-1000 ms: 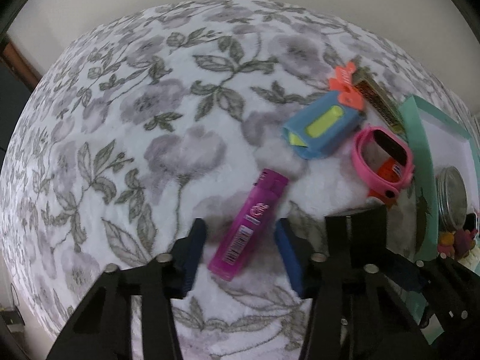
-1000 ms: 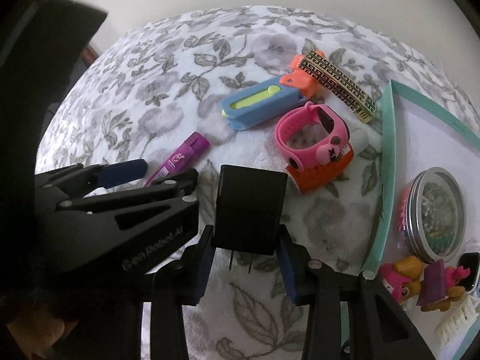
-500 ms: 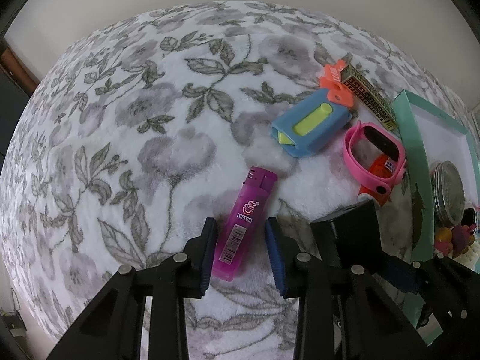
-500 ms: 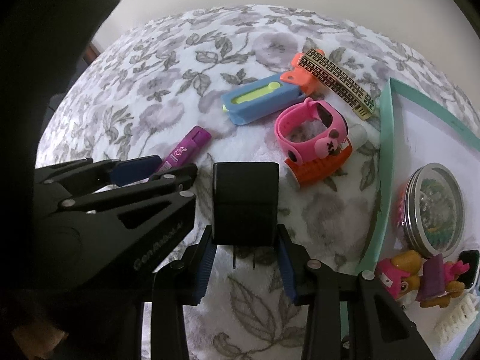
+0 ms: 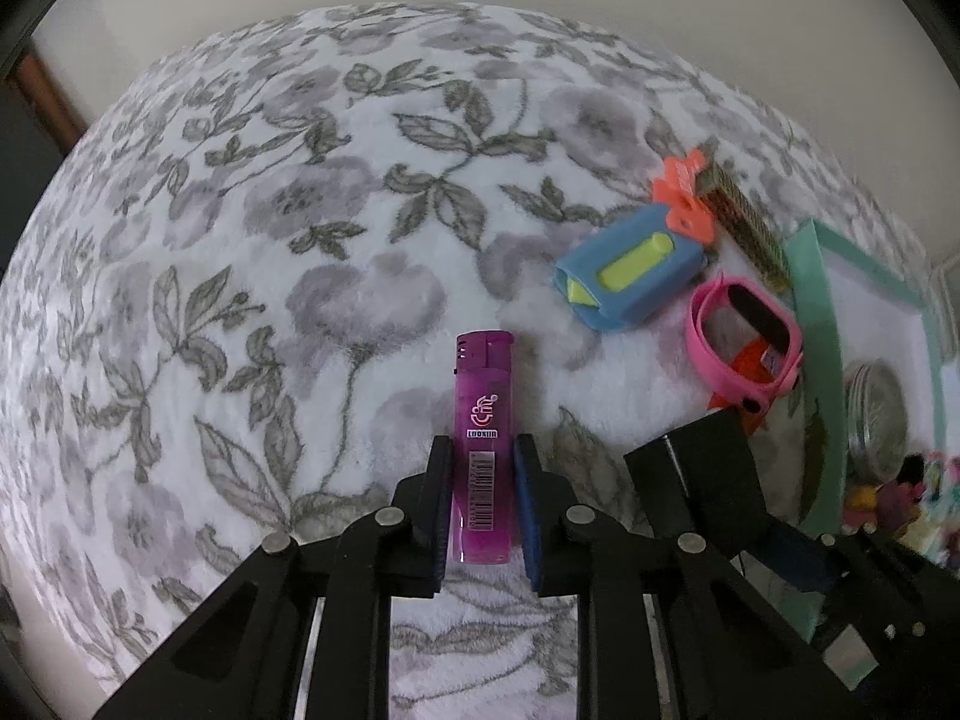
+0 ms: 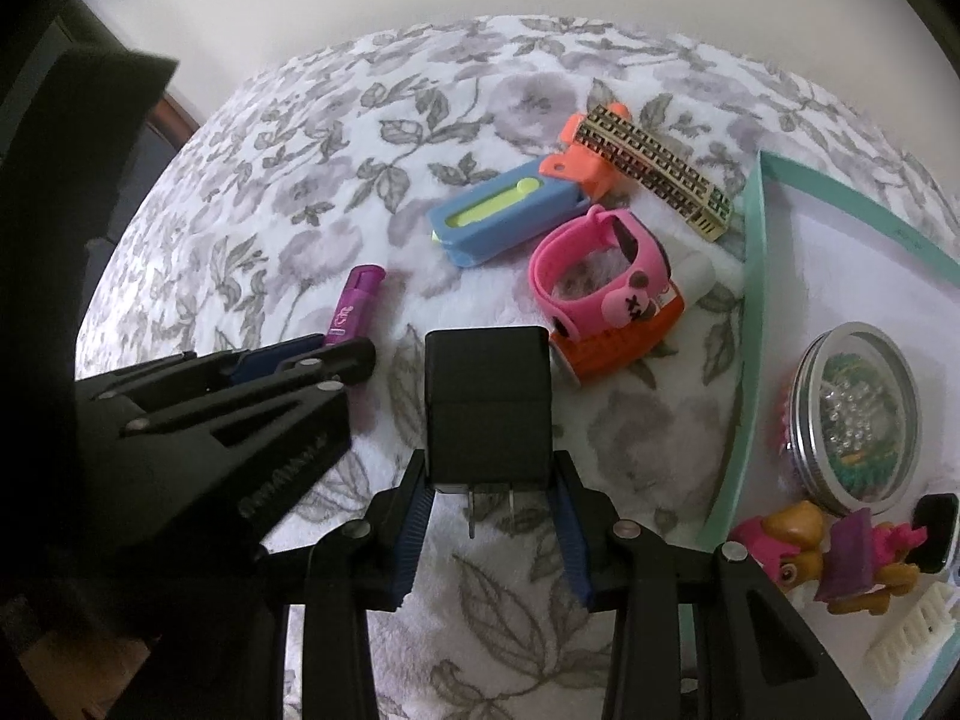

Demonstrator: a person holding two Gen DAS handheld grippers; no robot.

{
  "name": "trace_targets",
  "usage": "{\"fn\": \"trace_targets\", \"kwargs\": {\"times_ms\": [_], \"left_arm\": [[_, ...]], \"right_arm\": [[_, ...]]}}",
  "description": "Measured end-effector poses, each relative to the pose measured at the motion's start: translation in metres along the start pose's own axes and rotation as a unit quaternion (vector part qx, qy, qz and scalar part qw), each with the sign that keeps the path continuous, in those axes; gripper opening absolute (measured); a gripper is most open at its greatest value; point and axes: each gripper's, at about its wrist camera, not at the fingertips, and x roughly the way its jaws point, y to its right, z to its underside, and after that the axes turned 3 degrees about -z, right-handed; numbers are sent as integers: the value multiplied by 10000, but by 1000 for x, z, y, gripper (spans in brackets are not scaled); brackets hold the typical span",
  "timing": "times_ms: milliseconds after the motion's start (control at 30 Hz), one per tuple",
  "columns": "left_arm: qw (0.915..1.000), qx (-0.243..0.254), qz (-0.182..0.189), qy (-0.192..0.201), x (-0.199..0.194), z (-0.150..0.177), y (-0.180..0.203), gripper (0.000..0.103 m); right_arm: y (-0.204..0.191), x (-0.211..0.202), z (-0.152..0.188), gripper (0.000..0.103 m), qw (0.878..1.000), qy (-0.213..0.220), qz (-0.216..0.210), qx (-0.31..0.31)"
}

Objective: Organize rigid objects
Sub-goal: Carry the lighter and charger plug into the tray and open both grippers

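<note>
The left gripper (image 5: 482, 501) has its fingers squeezed tight on a purple lighter (image 5: 483, 429). The lighter sticks out past the fingers, over a soft blanket with gray flowers (image 5: 270, 240).

The right gripper (image 6: 489, 531) has its fingers clamped on a black plug block (image 6: 487, 405). Two metal prongs poke out of the block, back toward the camera. The two grippers are side by side, the left one just beside the black block.

More things lie on the blanket. There is a blue case with a yellow strip (image 6: 510, 213). An orange clip (image 6: 585, 165) touches its far end. A gold and black patterned bar (image 6: 657, 171) lies over the clip. A pink toy watch (image 6: 600, 273) sits on an orange block (image 6: 618, 345), near the blue case.

At the right is a green tray (image 6: 750, 276) with a white floor. In it are a round tin with a clear lid (image 6: 855, 414), a small toy puppy (image 6: 804, 558) and a white comb (image 6: 912, 636).
</note>
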Motion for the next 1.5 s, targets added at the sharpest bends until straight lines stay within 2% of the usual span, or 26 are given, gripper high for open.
{"fn": "trace_targets", "kwargs": {"times_ms": [400, 633, 1033, 1300, 1500], "left_arm": [[9956, -505, 691, 381, -43, -10, -36, 20], [9921, -584, 1010, 466, -53, -14, -30, 20], [9889, -553, 1276, 516, -58, -18, -23, 20], [9804, -355, 1529, 1189, -110, -25, -8, 20], [9703, 34, 1812, 1602, -146, -22, 21, 20]], "right_arm": [[3, -28, -4, 40, 9994, 332, -114, 12], [0, -53, -9, 40, 9979, 633, 46, -112], [3, -62, -12, 40, 9969, 740, 197, -169], [16, -113, -17, 40, 9903, 1365, 272, -47], [44, -159, -14, 40, 9807, 1853, 572, 231]]}}
